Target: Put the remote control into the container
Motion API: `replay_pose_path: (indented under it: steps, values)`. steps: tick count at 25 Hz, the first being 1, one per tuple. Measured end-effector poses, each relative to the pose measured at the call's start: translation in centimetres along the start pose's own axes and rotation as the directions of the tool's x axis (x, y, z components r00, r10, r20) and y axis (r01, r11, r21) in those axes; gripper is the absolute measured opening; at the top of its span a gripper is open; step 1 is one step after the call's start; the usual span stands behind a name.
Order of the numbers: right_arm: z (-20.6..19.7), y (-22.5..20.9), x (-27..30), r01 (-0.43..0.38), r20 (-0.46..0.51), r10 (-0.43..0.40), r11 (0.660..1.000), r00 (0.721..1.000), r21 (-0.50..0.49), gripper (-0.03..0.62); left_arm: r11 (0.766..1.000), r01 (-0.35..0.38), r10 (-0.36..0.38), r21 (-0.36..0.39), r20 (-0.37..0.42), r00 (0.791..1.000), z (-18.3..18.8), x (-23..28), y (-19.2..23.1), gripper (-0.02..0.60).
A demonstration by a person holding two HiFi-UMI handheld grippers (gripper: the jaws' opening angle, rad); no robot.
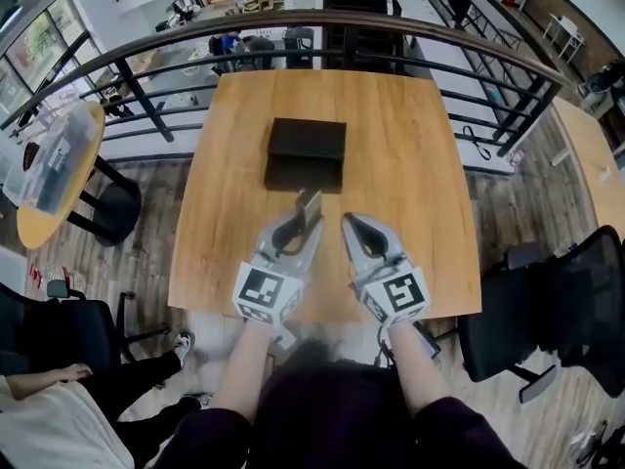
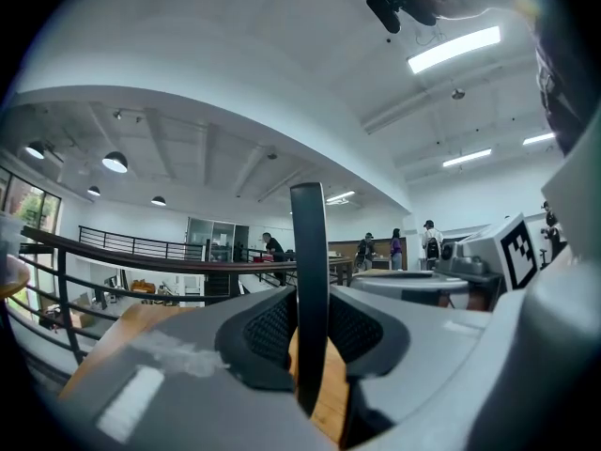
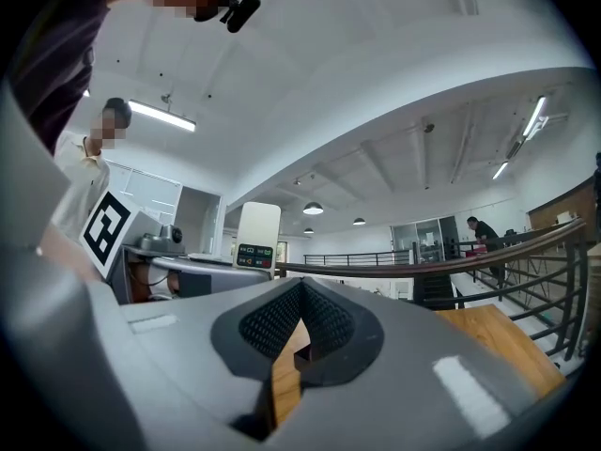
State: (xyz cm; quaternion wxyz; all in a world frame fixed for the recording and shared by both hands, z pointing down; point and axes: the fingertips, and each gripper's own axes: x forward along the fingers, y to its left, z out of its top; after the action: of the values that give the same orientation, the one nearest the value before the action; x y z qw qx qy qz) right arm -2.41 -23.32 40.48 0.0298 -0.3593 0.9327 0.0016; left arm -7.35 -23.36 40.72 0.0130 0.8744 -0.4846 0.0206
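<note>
As the left claw (image 1: 306,229) grasps the remote control (image 1: 310,203) near the container (image 1: 307,141), right claw (image 1: 351,223) hangs clenched.

The left tongs (image 2: 310,325) clamp a thin dark remote control (image 2: 309,252) upright above the wooden table (image 2: 331,395).

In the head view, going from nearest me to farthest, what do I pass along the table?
Left gripper and right gripper side by side, slim grey remote control held by the left one, black rectangular container, dark metal railing.

remote control (image 1: 310,205) mostly hidden, container (image 1: 307,140) interior dark
</note>
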Motion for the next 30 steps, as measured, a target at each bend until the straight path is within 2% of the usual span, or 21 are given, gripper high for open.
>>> replay_pose_path:
  steps: [6, 13, 15, 18, 21, 24, 27, 30]
  values:
    - [-0.5, -0.9, 4.2, 0.03, -0.012, -0.03, 1.0, 0.999, -0.004, 0.005, 0.999, 0.026, -0.025, 0.037, -0.019, 0.999, -0.5, 2.1, 4.2, 0.091]
    - [-3.1, -2.7, 7.3, 0.046, -0.072, -0.044, 0.999, 0.996, 0.015, 0.005, 0.987, 0.018, 0.001, 0.163, -0.119, 0.993, -3.2, 6.1, 8.1, 0.091]
    - [-3.9, -3.6, 7.9, 0.053, -0.085, -0.051, 0.998, 0.995, 0.023, 0.005, 0.977, 0.021, 0.014, 0.211, -0.159, 0.987, -4.7, 7.8, 9.2, 0.091]
    - [-5.0, -5.0, 8.7, 0.067, -0.099, -0.063, 0.997, 0.993, 0.036, 0.005, 0.951, 0.047, 0.032, 0.307, -0.247, 0.969, -8.5, 10.3, 10.8, 0.091]
    - [-6.1, -6.4, 9.5, 0.081, -0.114, -0.075, 0.996, 0.991, 0.048, 0.005, 0.899, 0.11, 0.051, 0.423, -0.351, 0.935, -12.6, 12.7, 12.3, 0.091]
    - [-7.2, -7.5, 9.9, 0.102, -0.14, -0.093, 0.993, 0.986, 0.059, 0.005, 0.834, 0.201, 0.072, 0.514, -0.463, 0.883, -16.7, 14.5, 13.7, 0.091]
    - [-7.8, -8.0, 10.2, 0.109, -0.155, -0.098, 0.992, 0.983, 0.067, 0.005, 0.77, 0.301, 0.09, 0.562, -0.563, 0.822, -19.9, 16.0, 15.2, 0.091]
    - [-8.3, -8.5, 10.2, 0.119, -0.165, -0.105, 0.99, 0.981, 0.073, 0.005, 0.718, 0.389, 0.101, 0.578, -0.639, 0.763, -22.5, 17.1, 16.1, 0.091]
